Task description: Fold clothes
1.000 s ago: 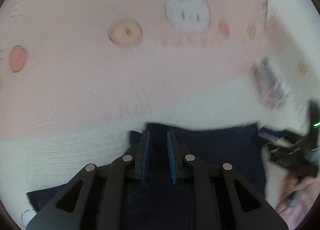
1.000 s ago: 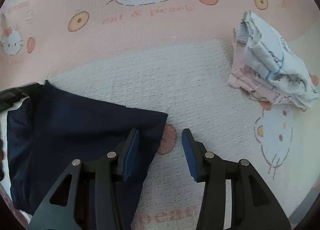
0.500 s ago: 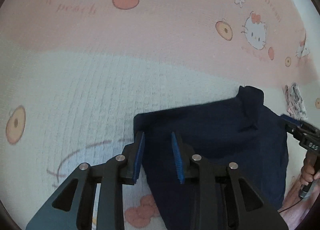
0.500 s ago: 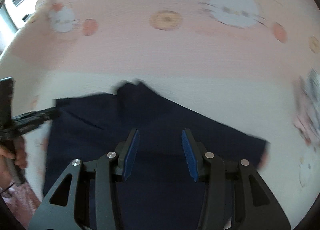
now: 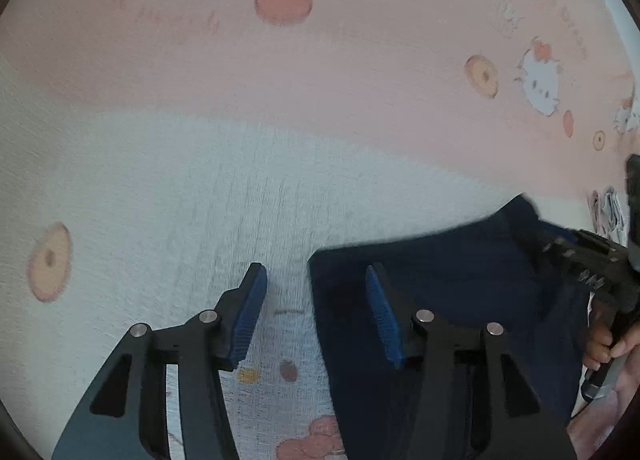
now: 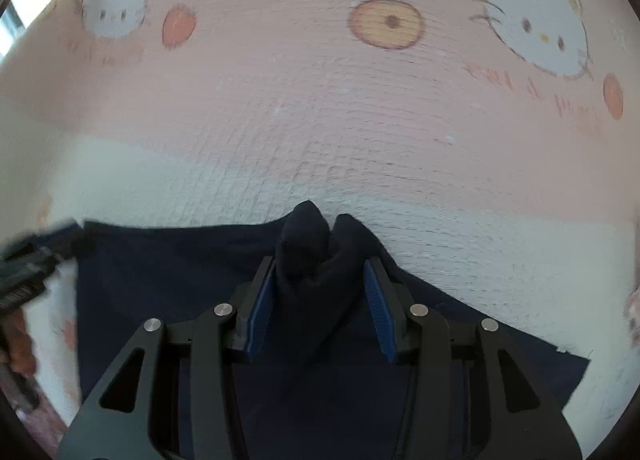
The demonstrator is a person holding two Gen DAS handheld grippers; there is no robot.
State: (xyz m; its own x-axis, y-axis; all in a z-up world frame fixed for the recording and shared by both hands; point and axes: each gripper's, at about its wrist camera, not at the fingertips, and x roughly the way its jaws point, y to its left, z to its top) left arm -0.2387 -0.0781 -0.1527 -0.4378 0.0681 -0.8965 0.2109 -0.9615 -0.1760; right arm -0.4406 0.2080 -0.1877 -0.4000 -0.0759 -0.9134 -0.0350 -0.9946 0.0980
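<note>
- Two hand-held grippers work over a dark navy garment (image 6: 400, 380) that lies spread on a bed sheet (image 5: 200, 179); the sheet is pink at its far side and white nearer, printed with cartoon cat faces and round fruit.
- Left hand-held gripper (image 5: 316, 288): its blue-padded jaws have just been opening and now stand wide apart. The garment's left edge runs between them, but neither pad presses on it; the left pad is over bare white sheet and the right pad is over the navy cloth.
- Right hand-held gripper (image 6: 320, 280): its jaws are part-way apart with a raised bunch of navy cloth (image 6: 308, 244) standing up between the pads. The bunch sits at the garment's far edge, close to where the white of the sheet meets the pink. The cloth fills the gap and looks pinched, though the view is slightly blurred.
- In the left wrist view the other hand-held gripper appears at the right edge, with a person's hand (image 5: 608, 344) around its handle.
</note>
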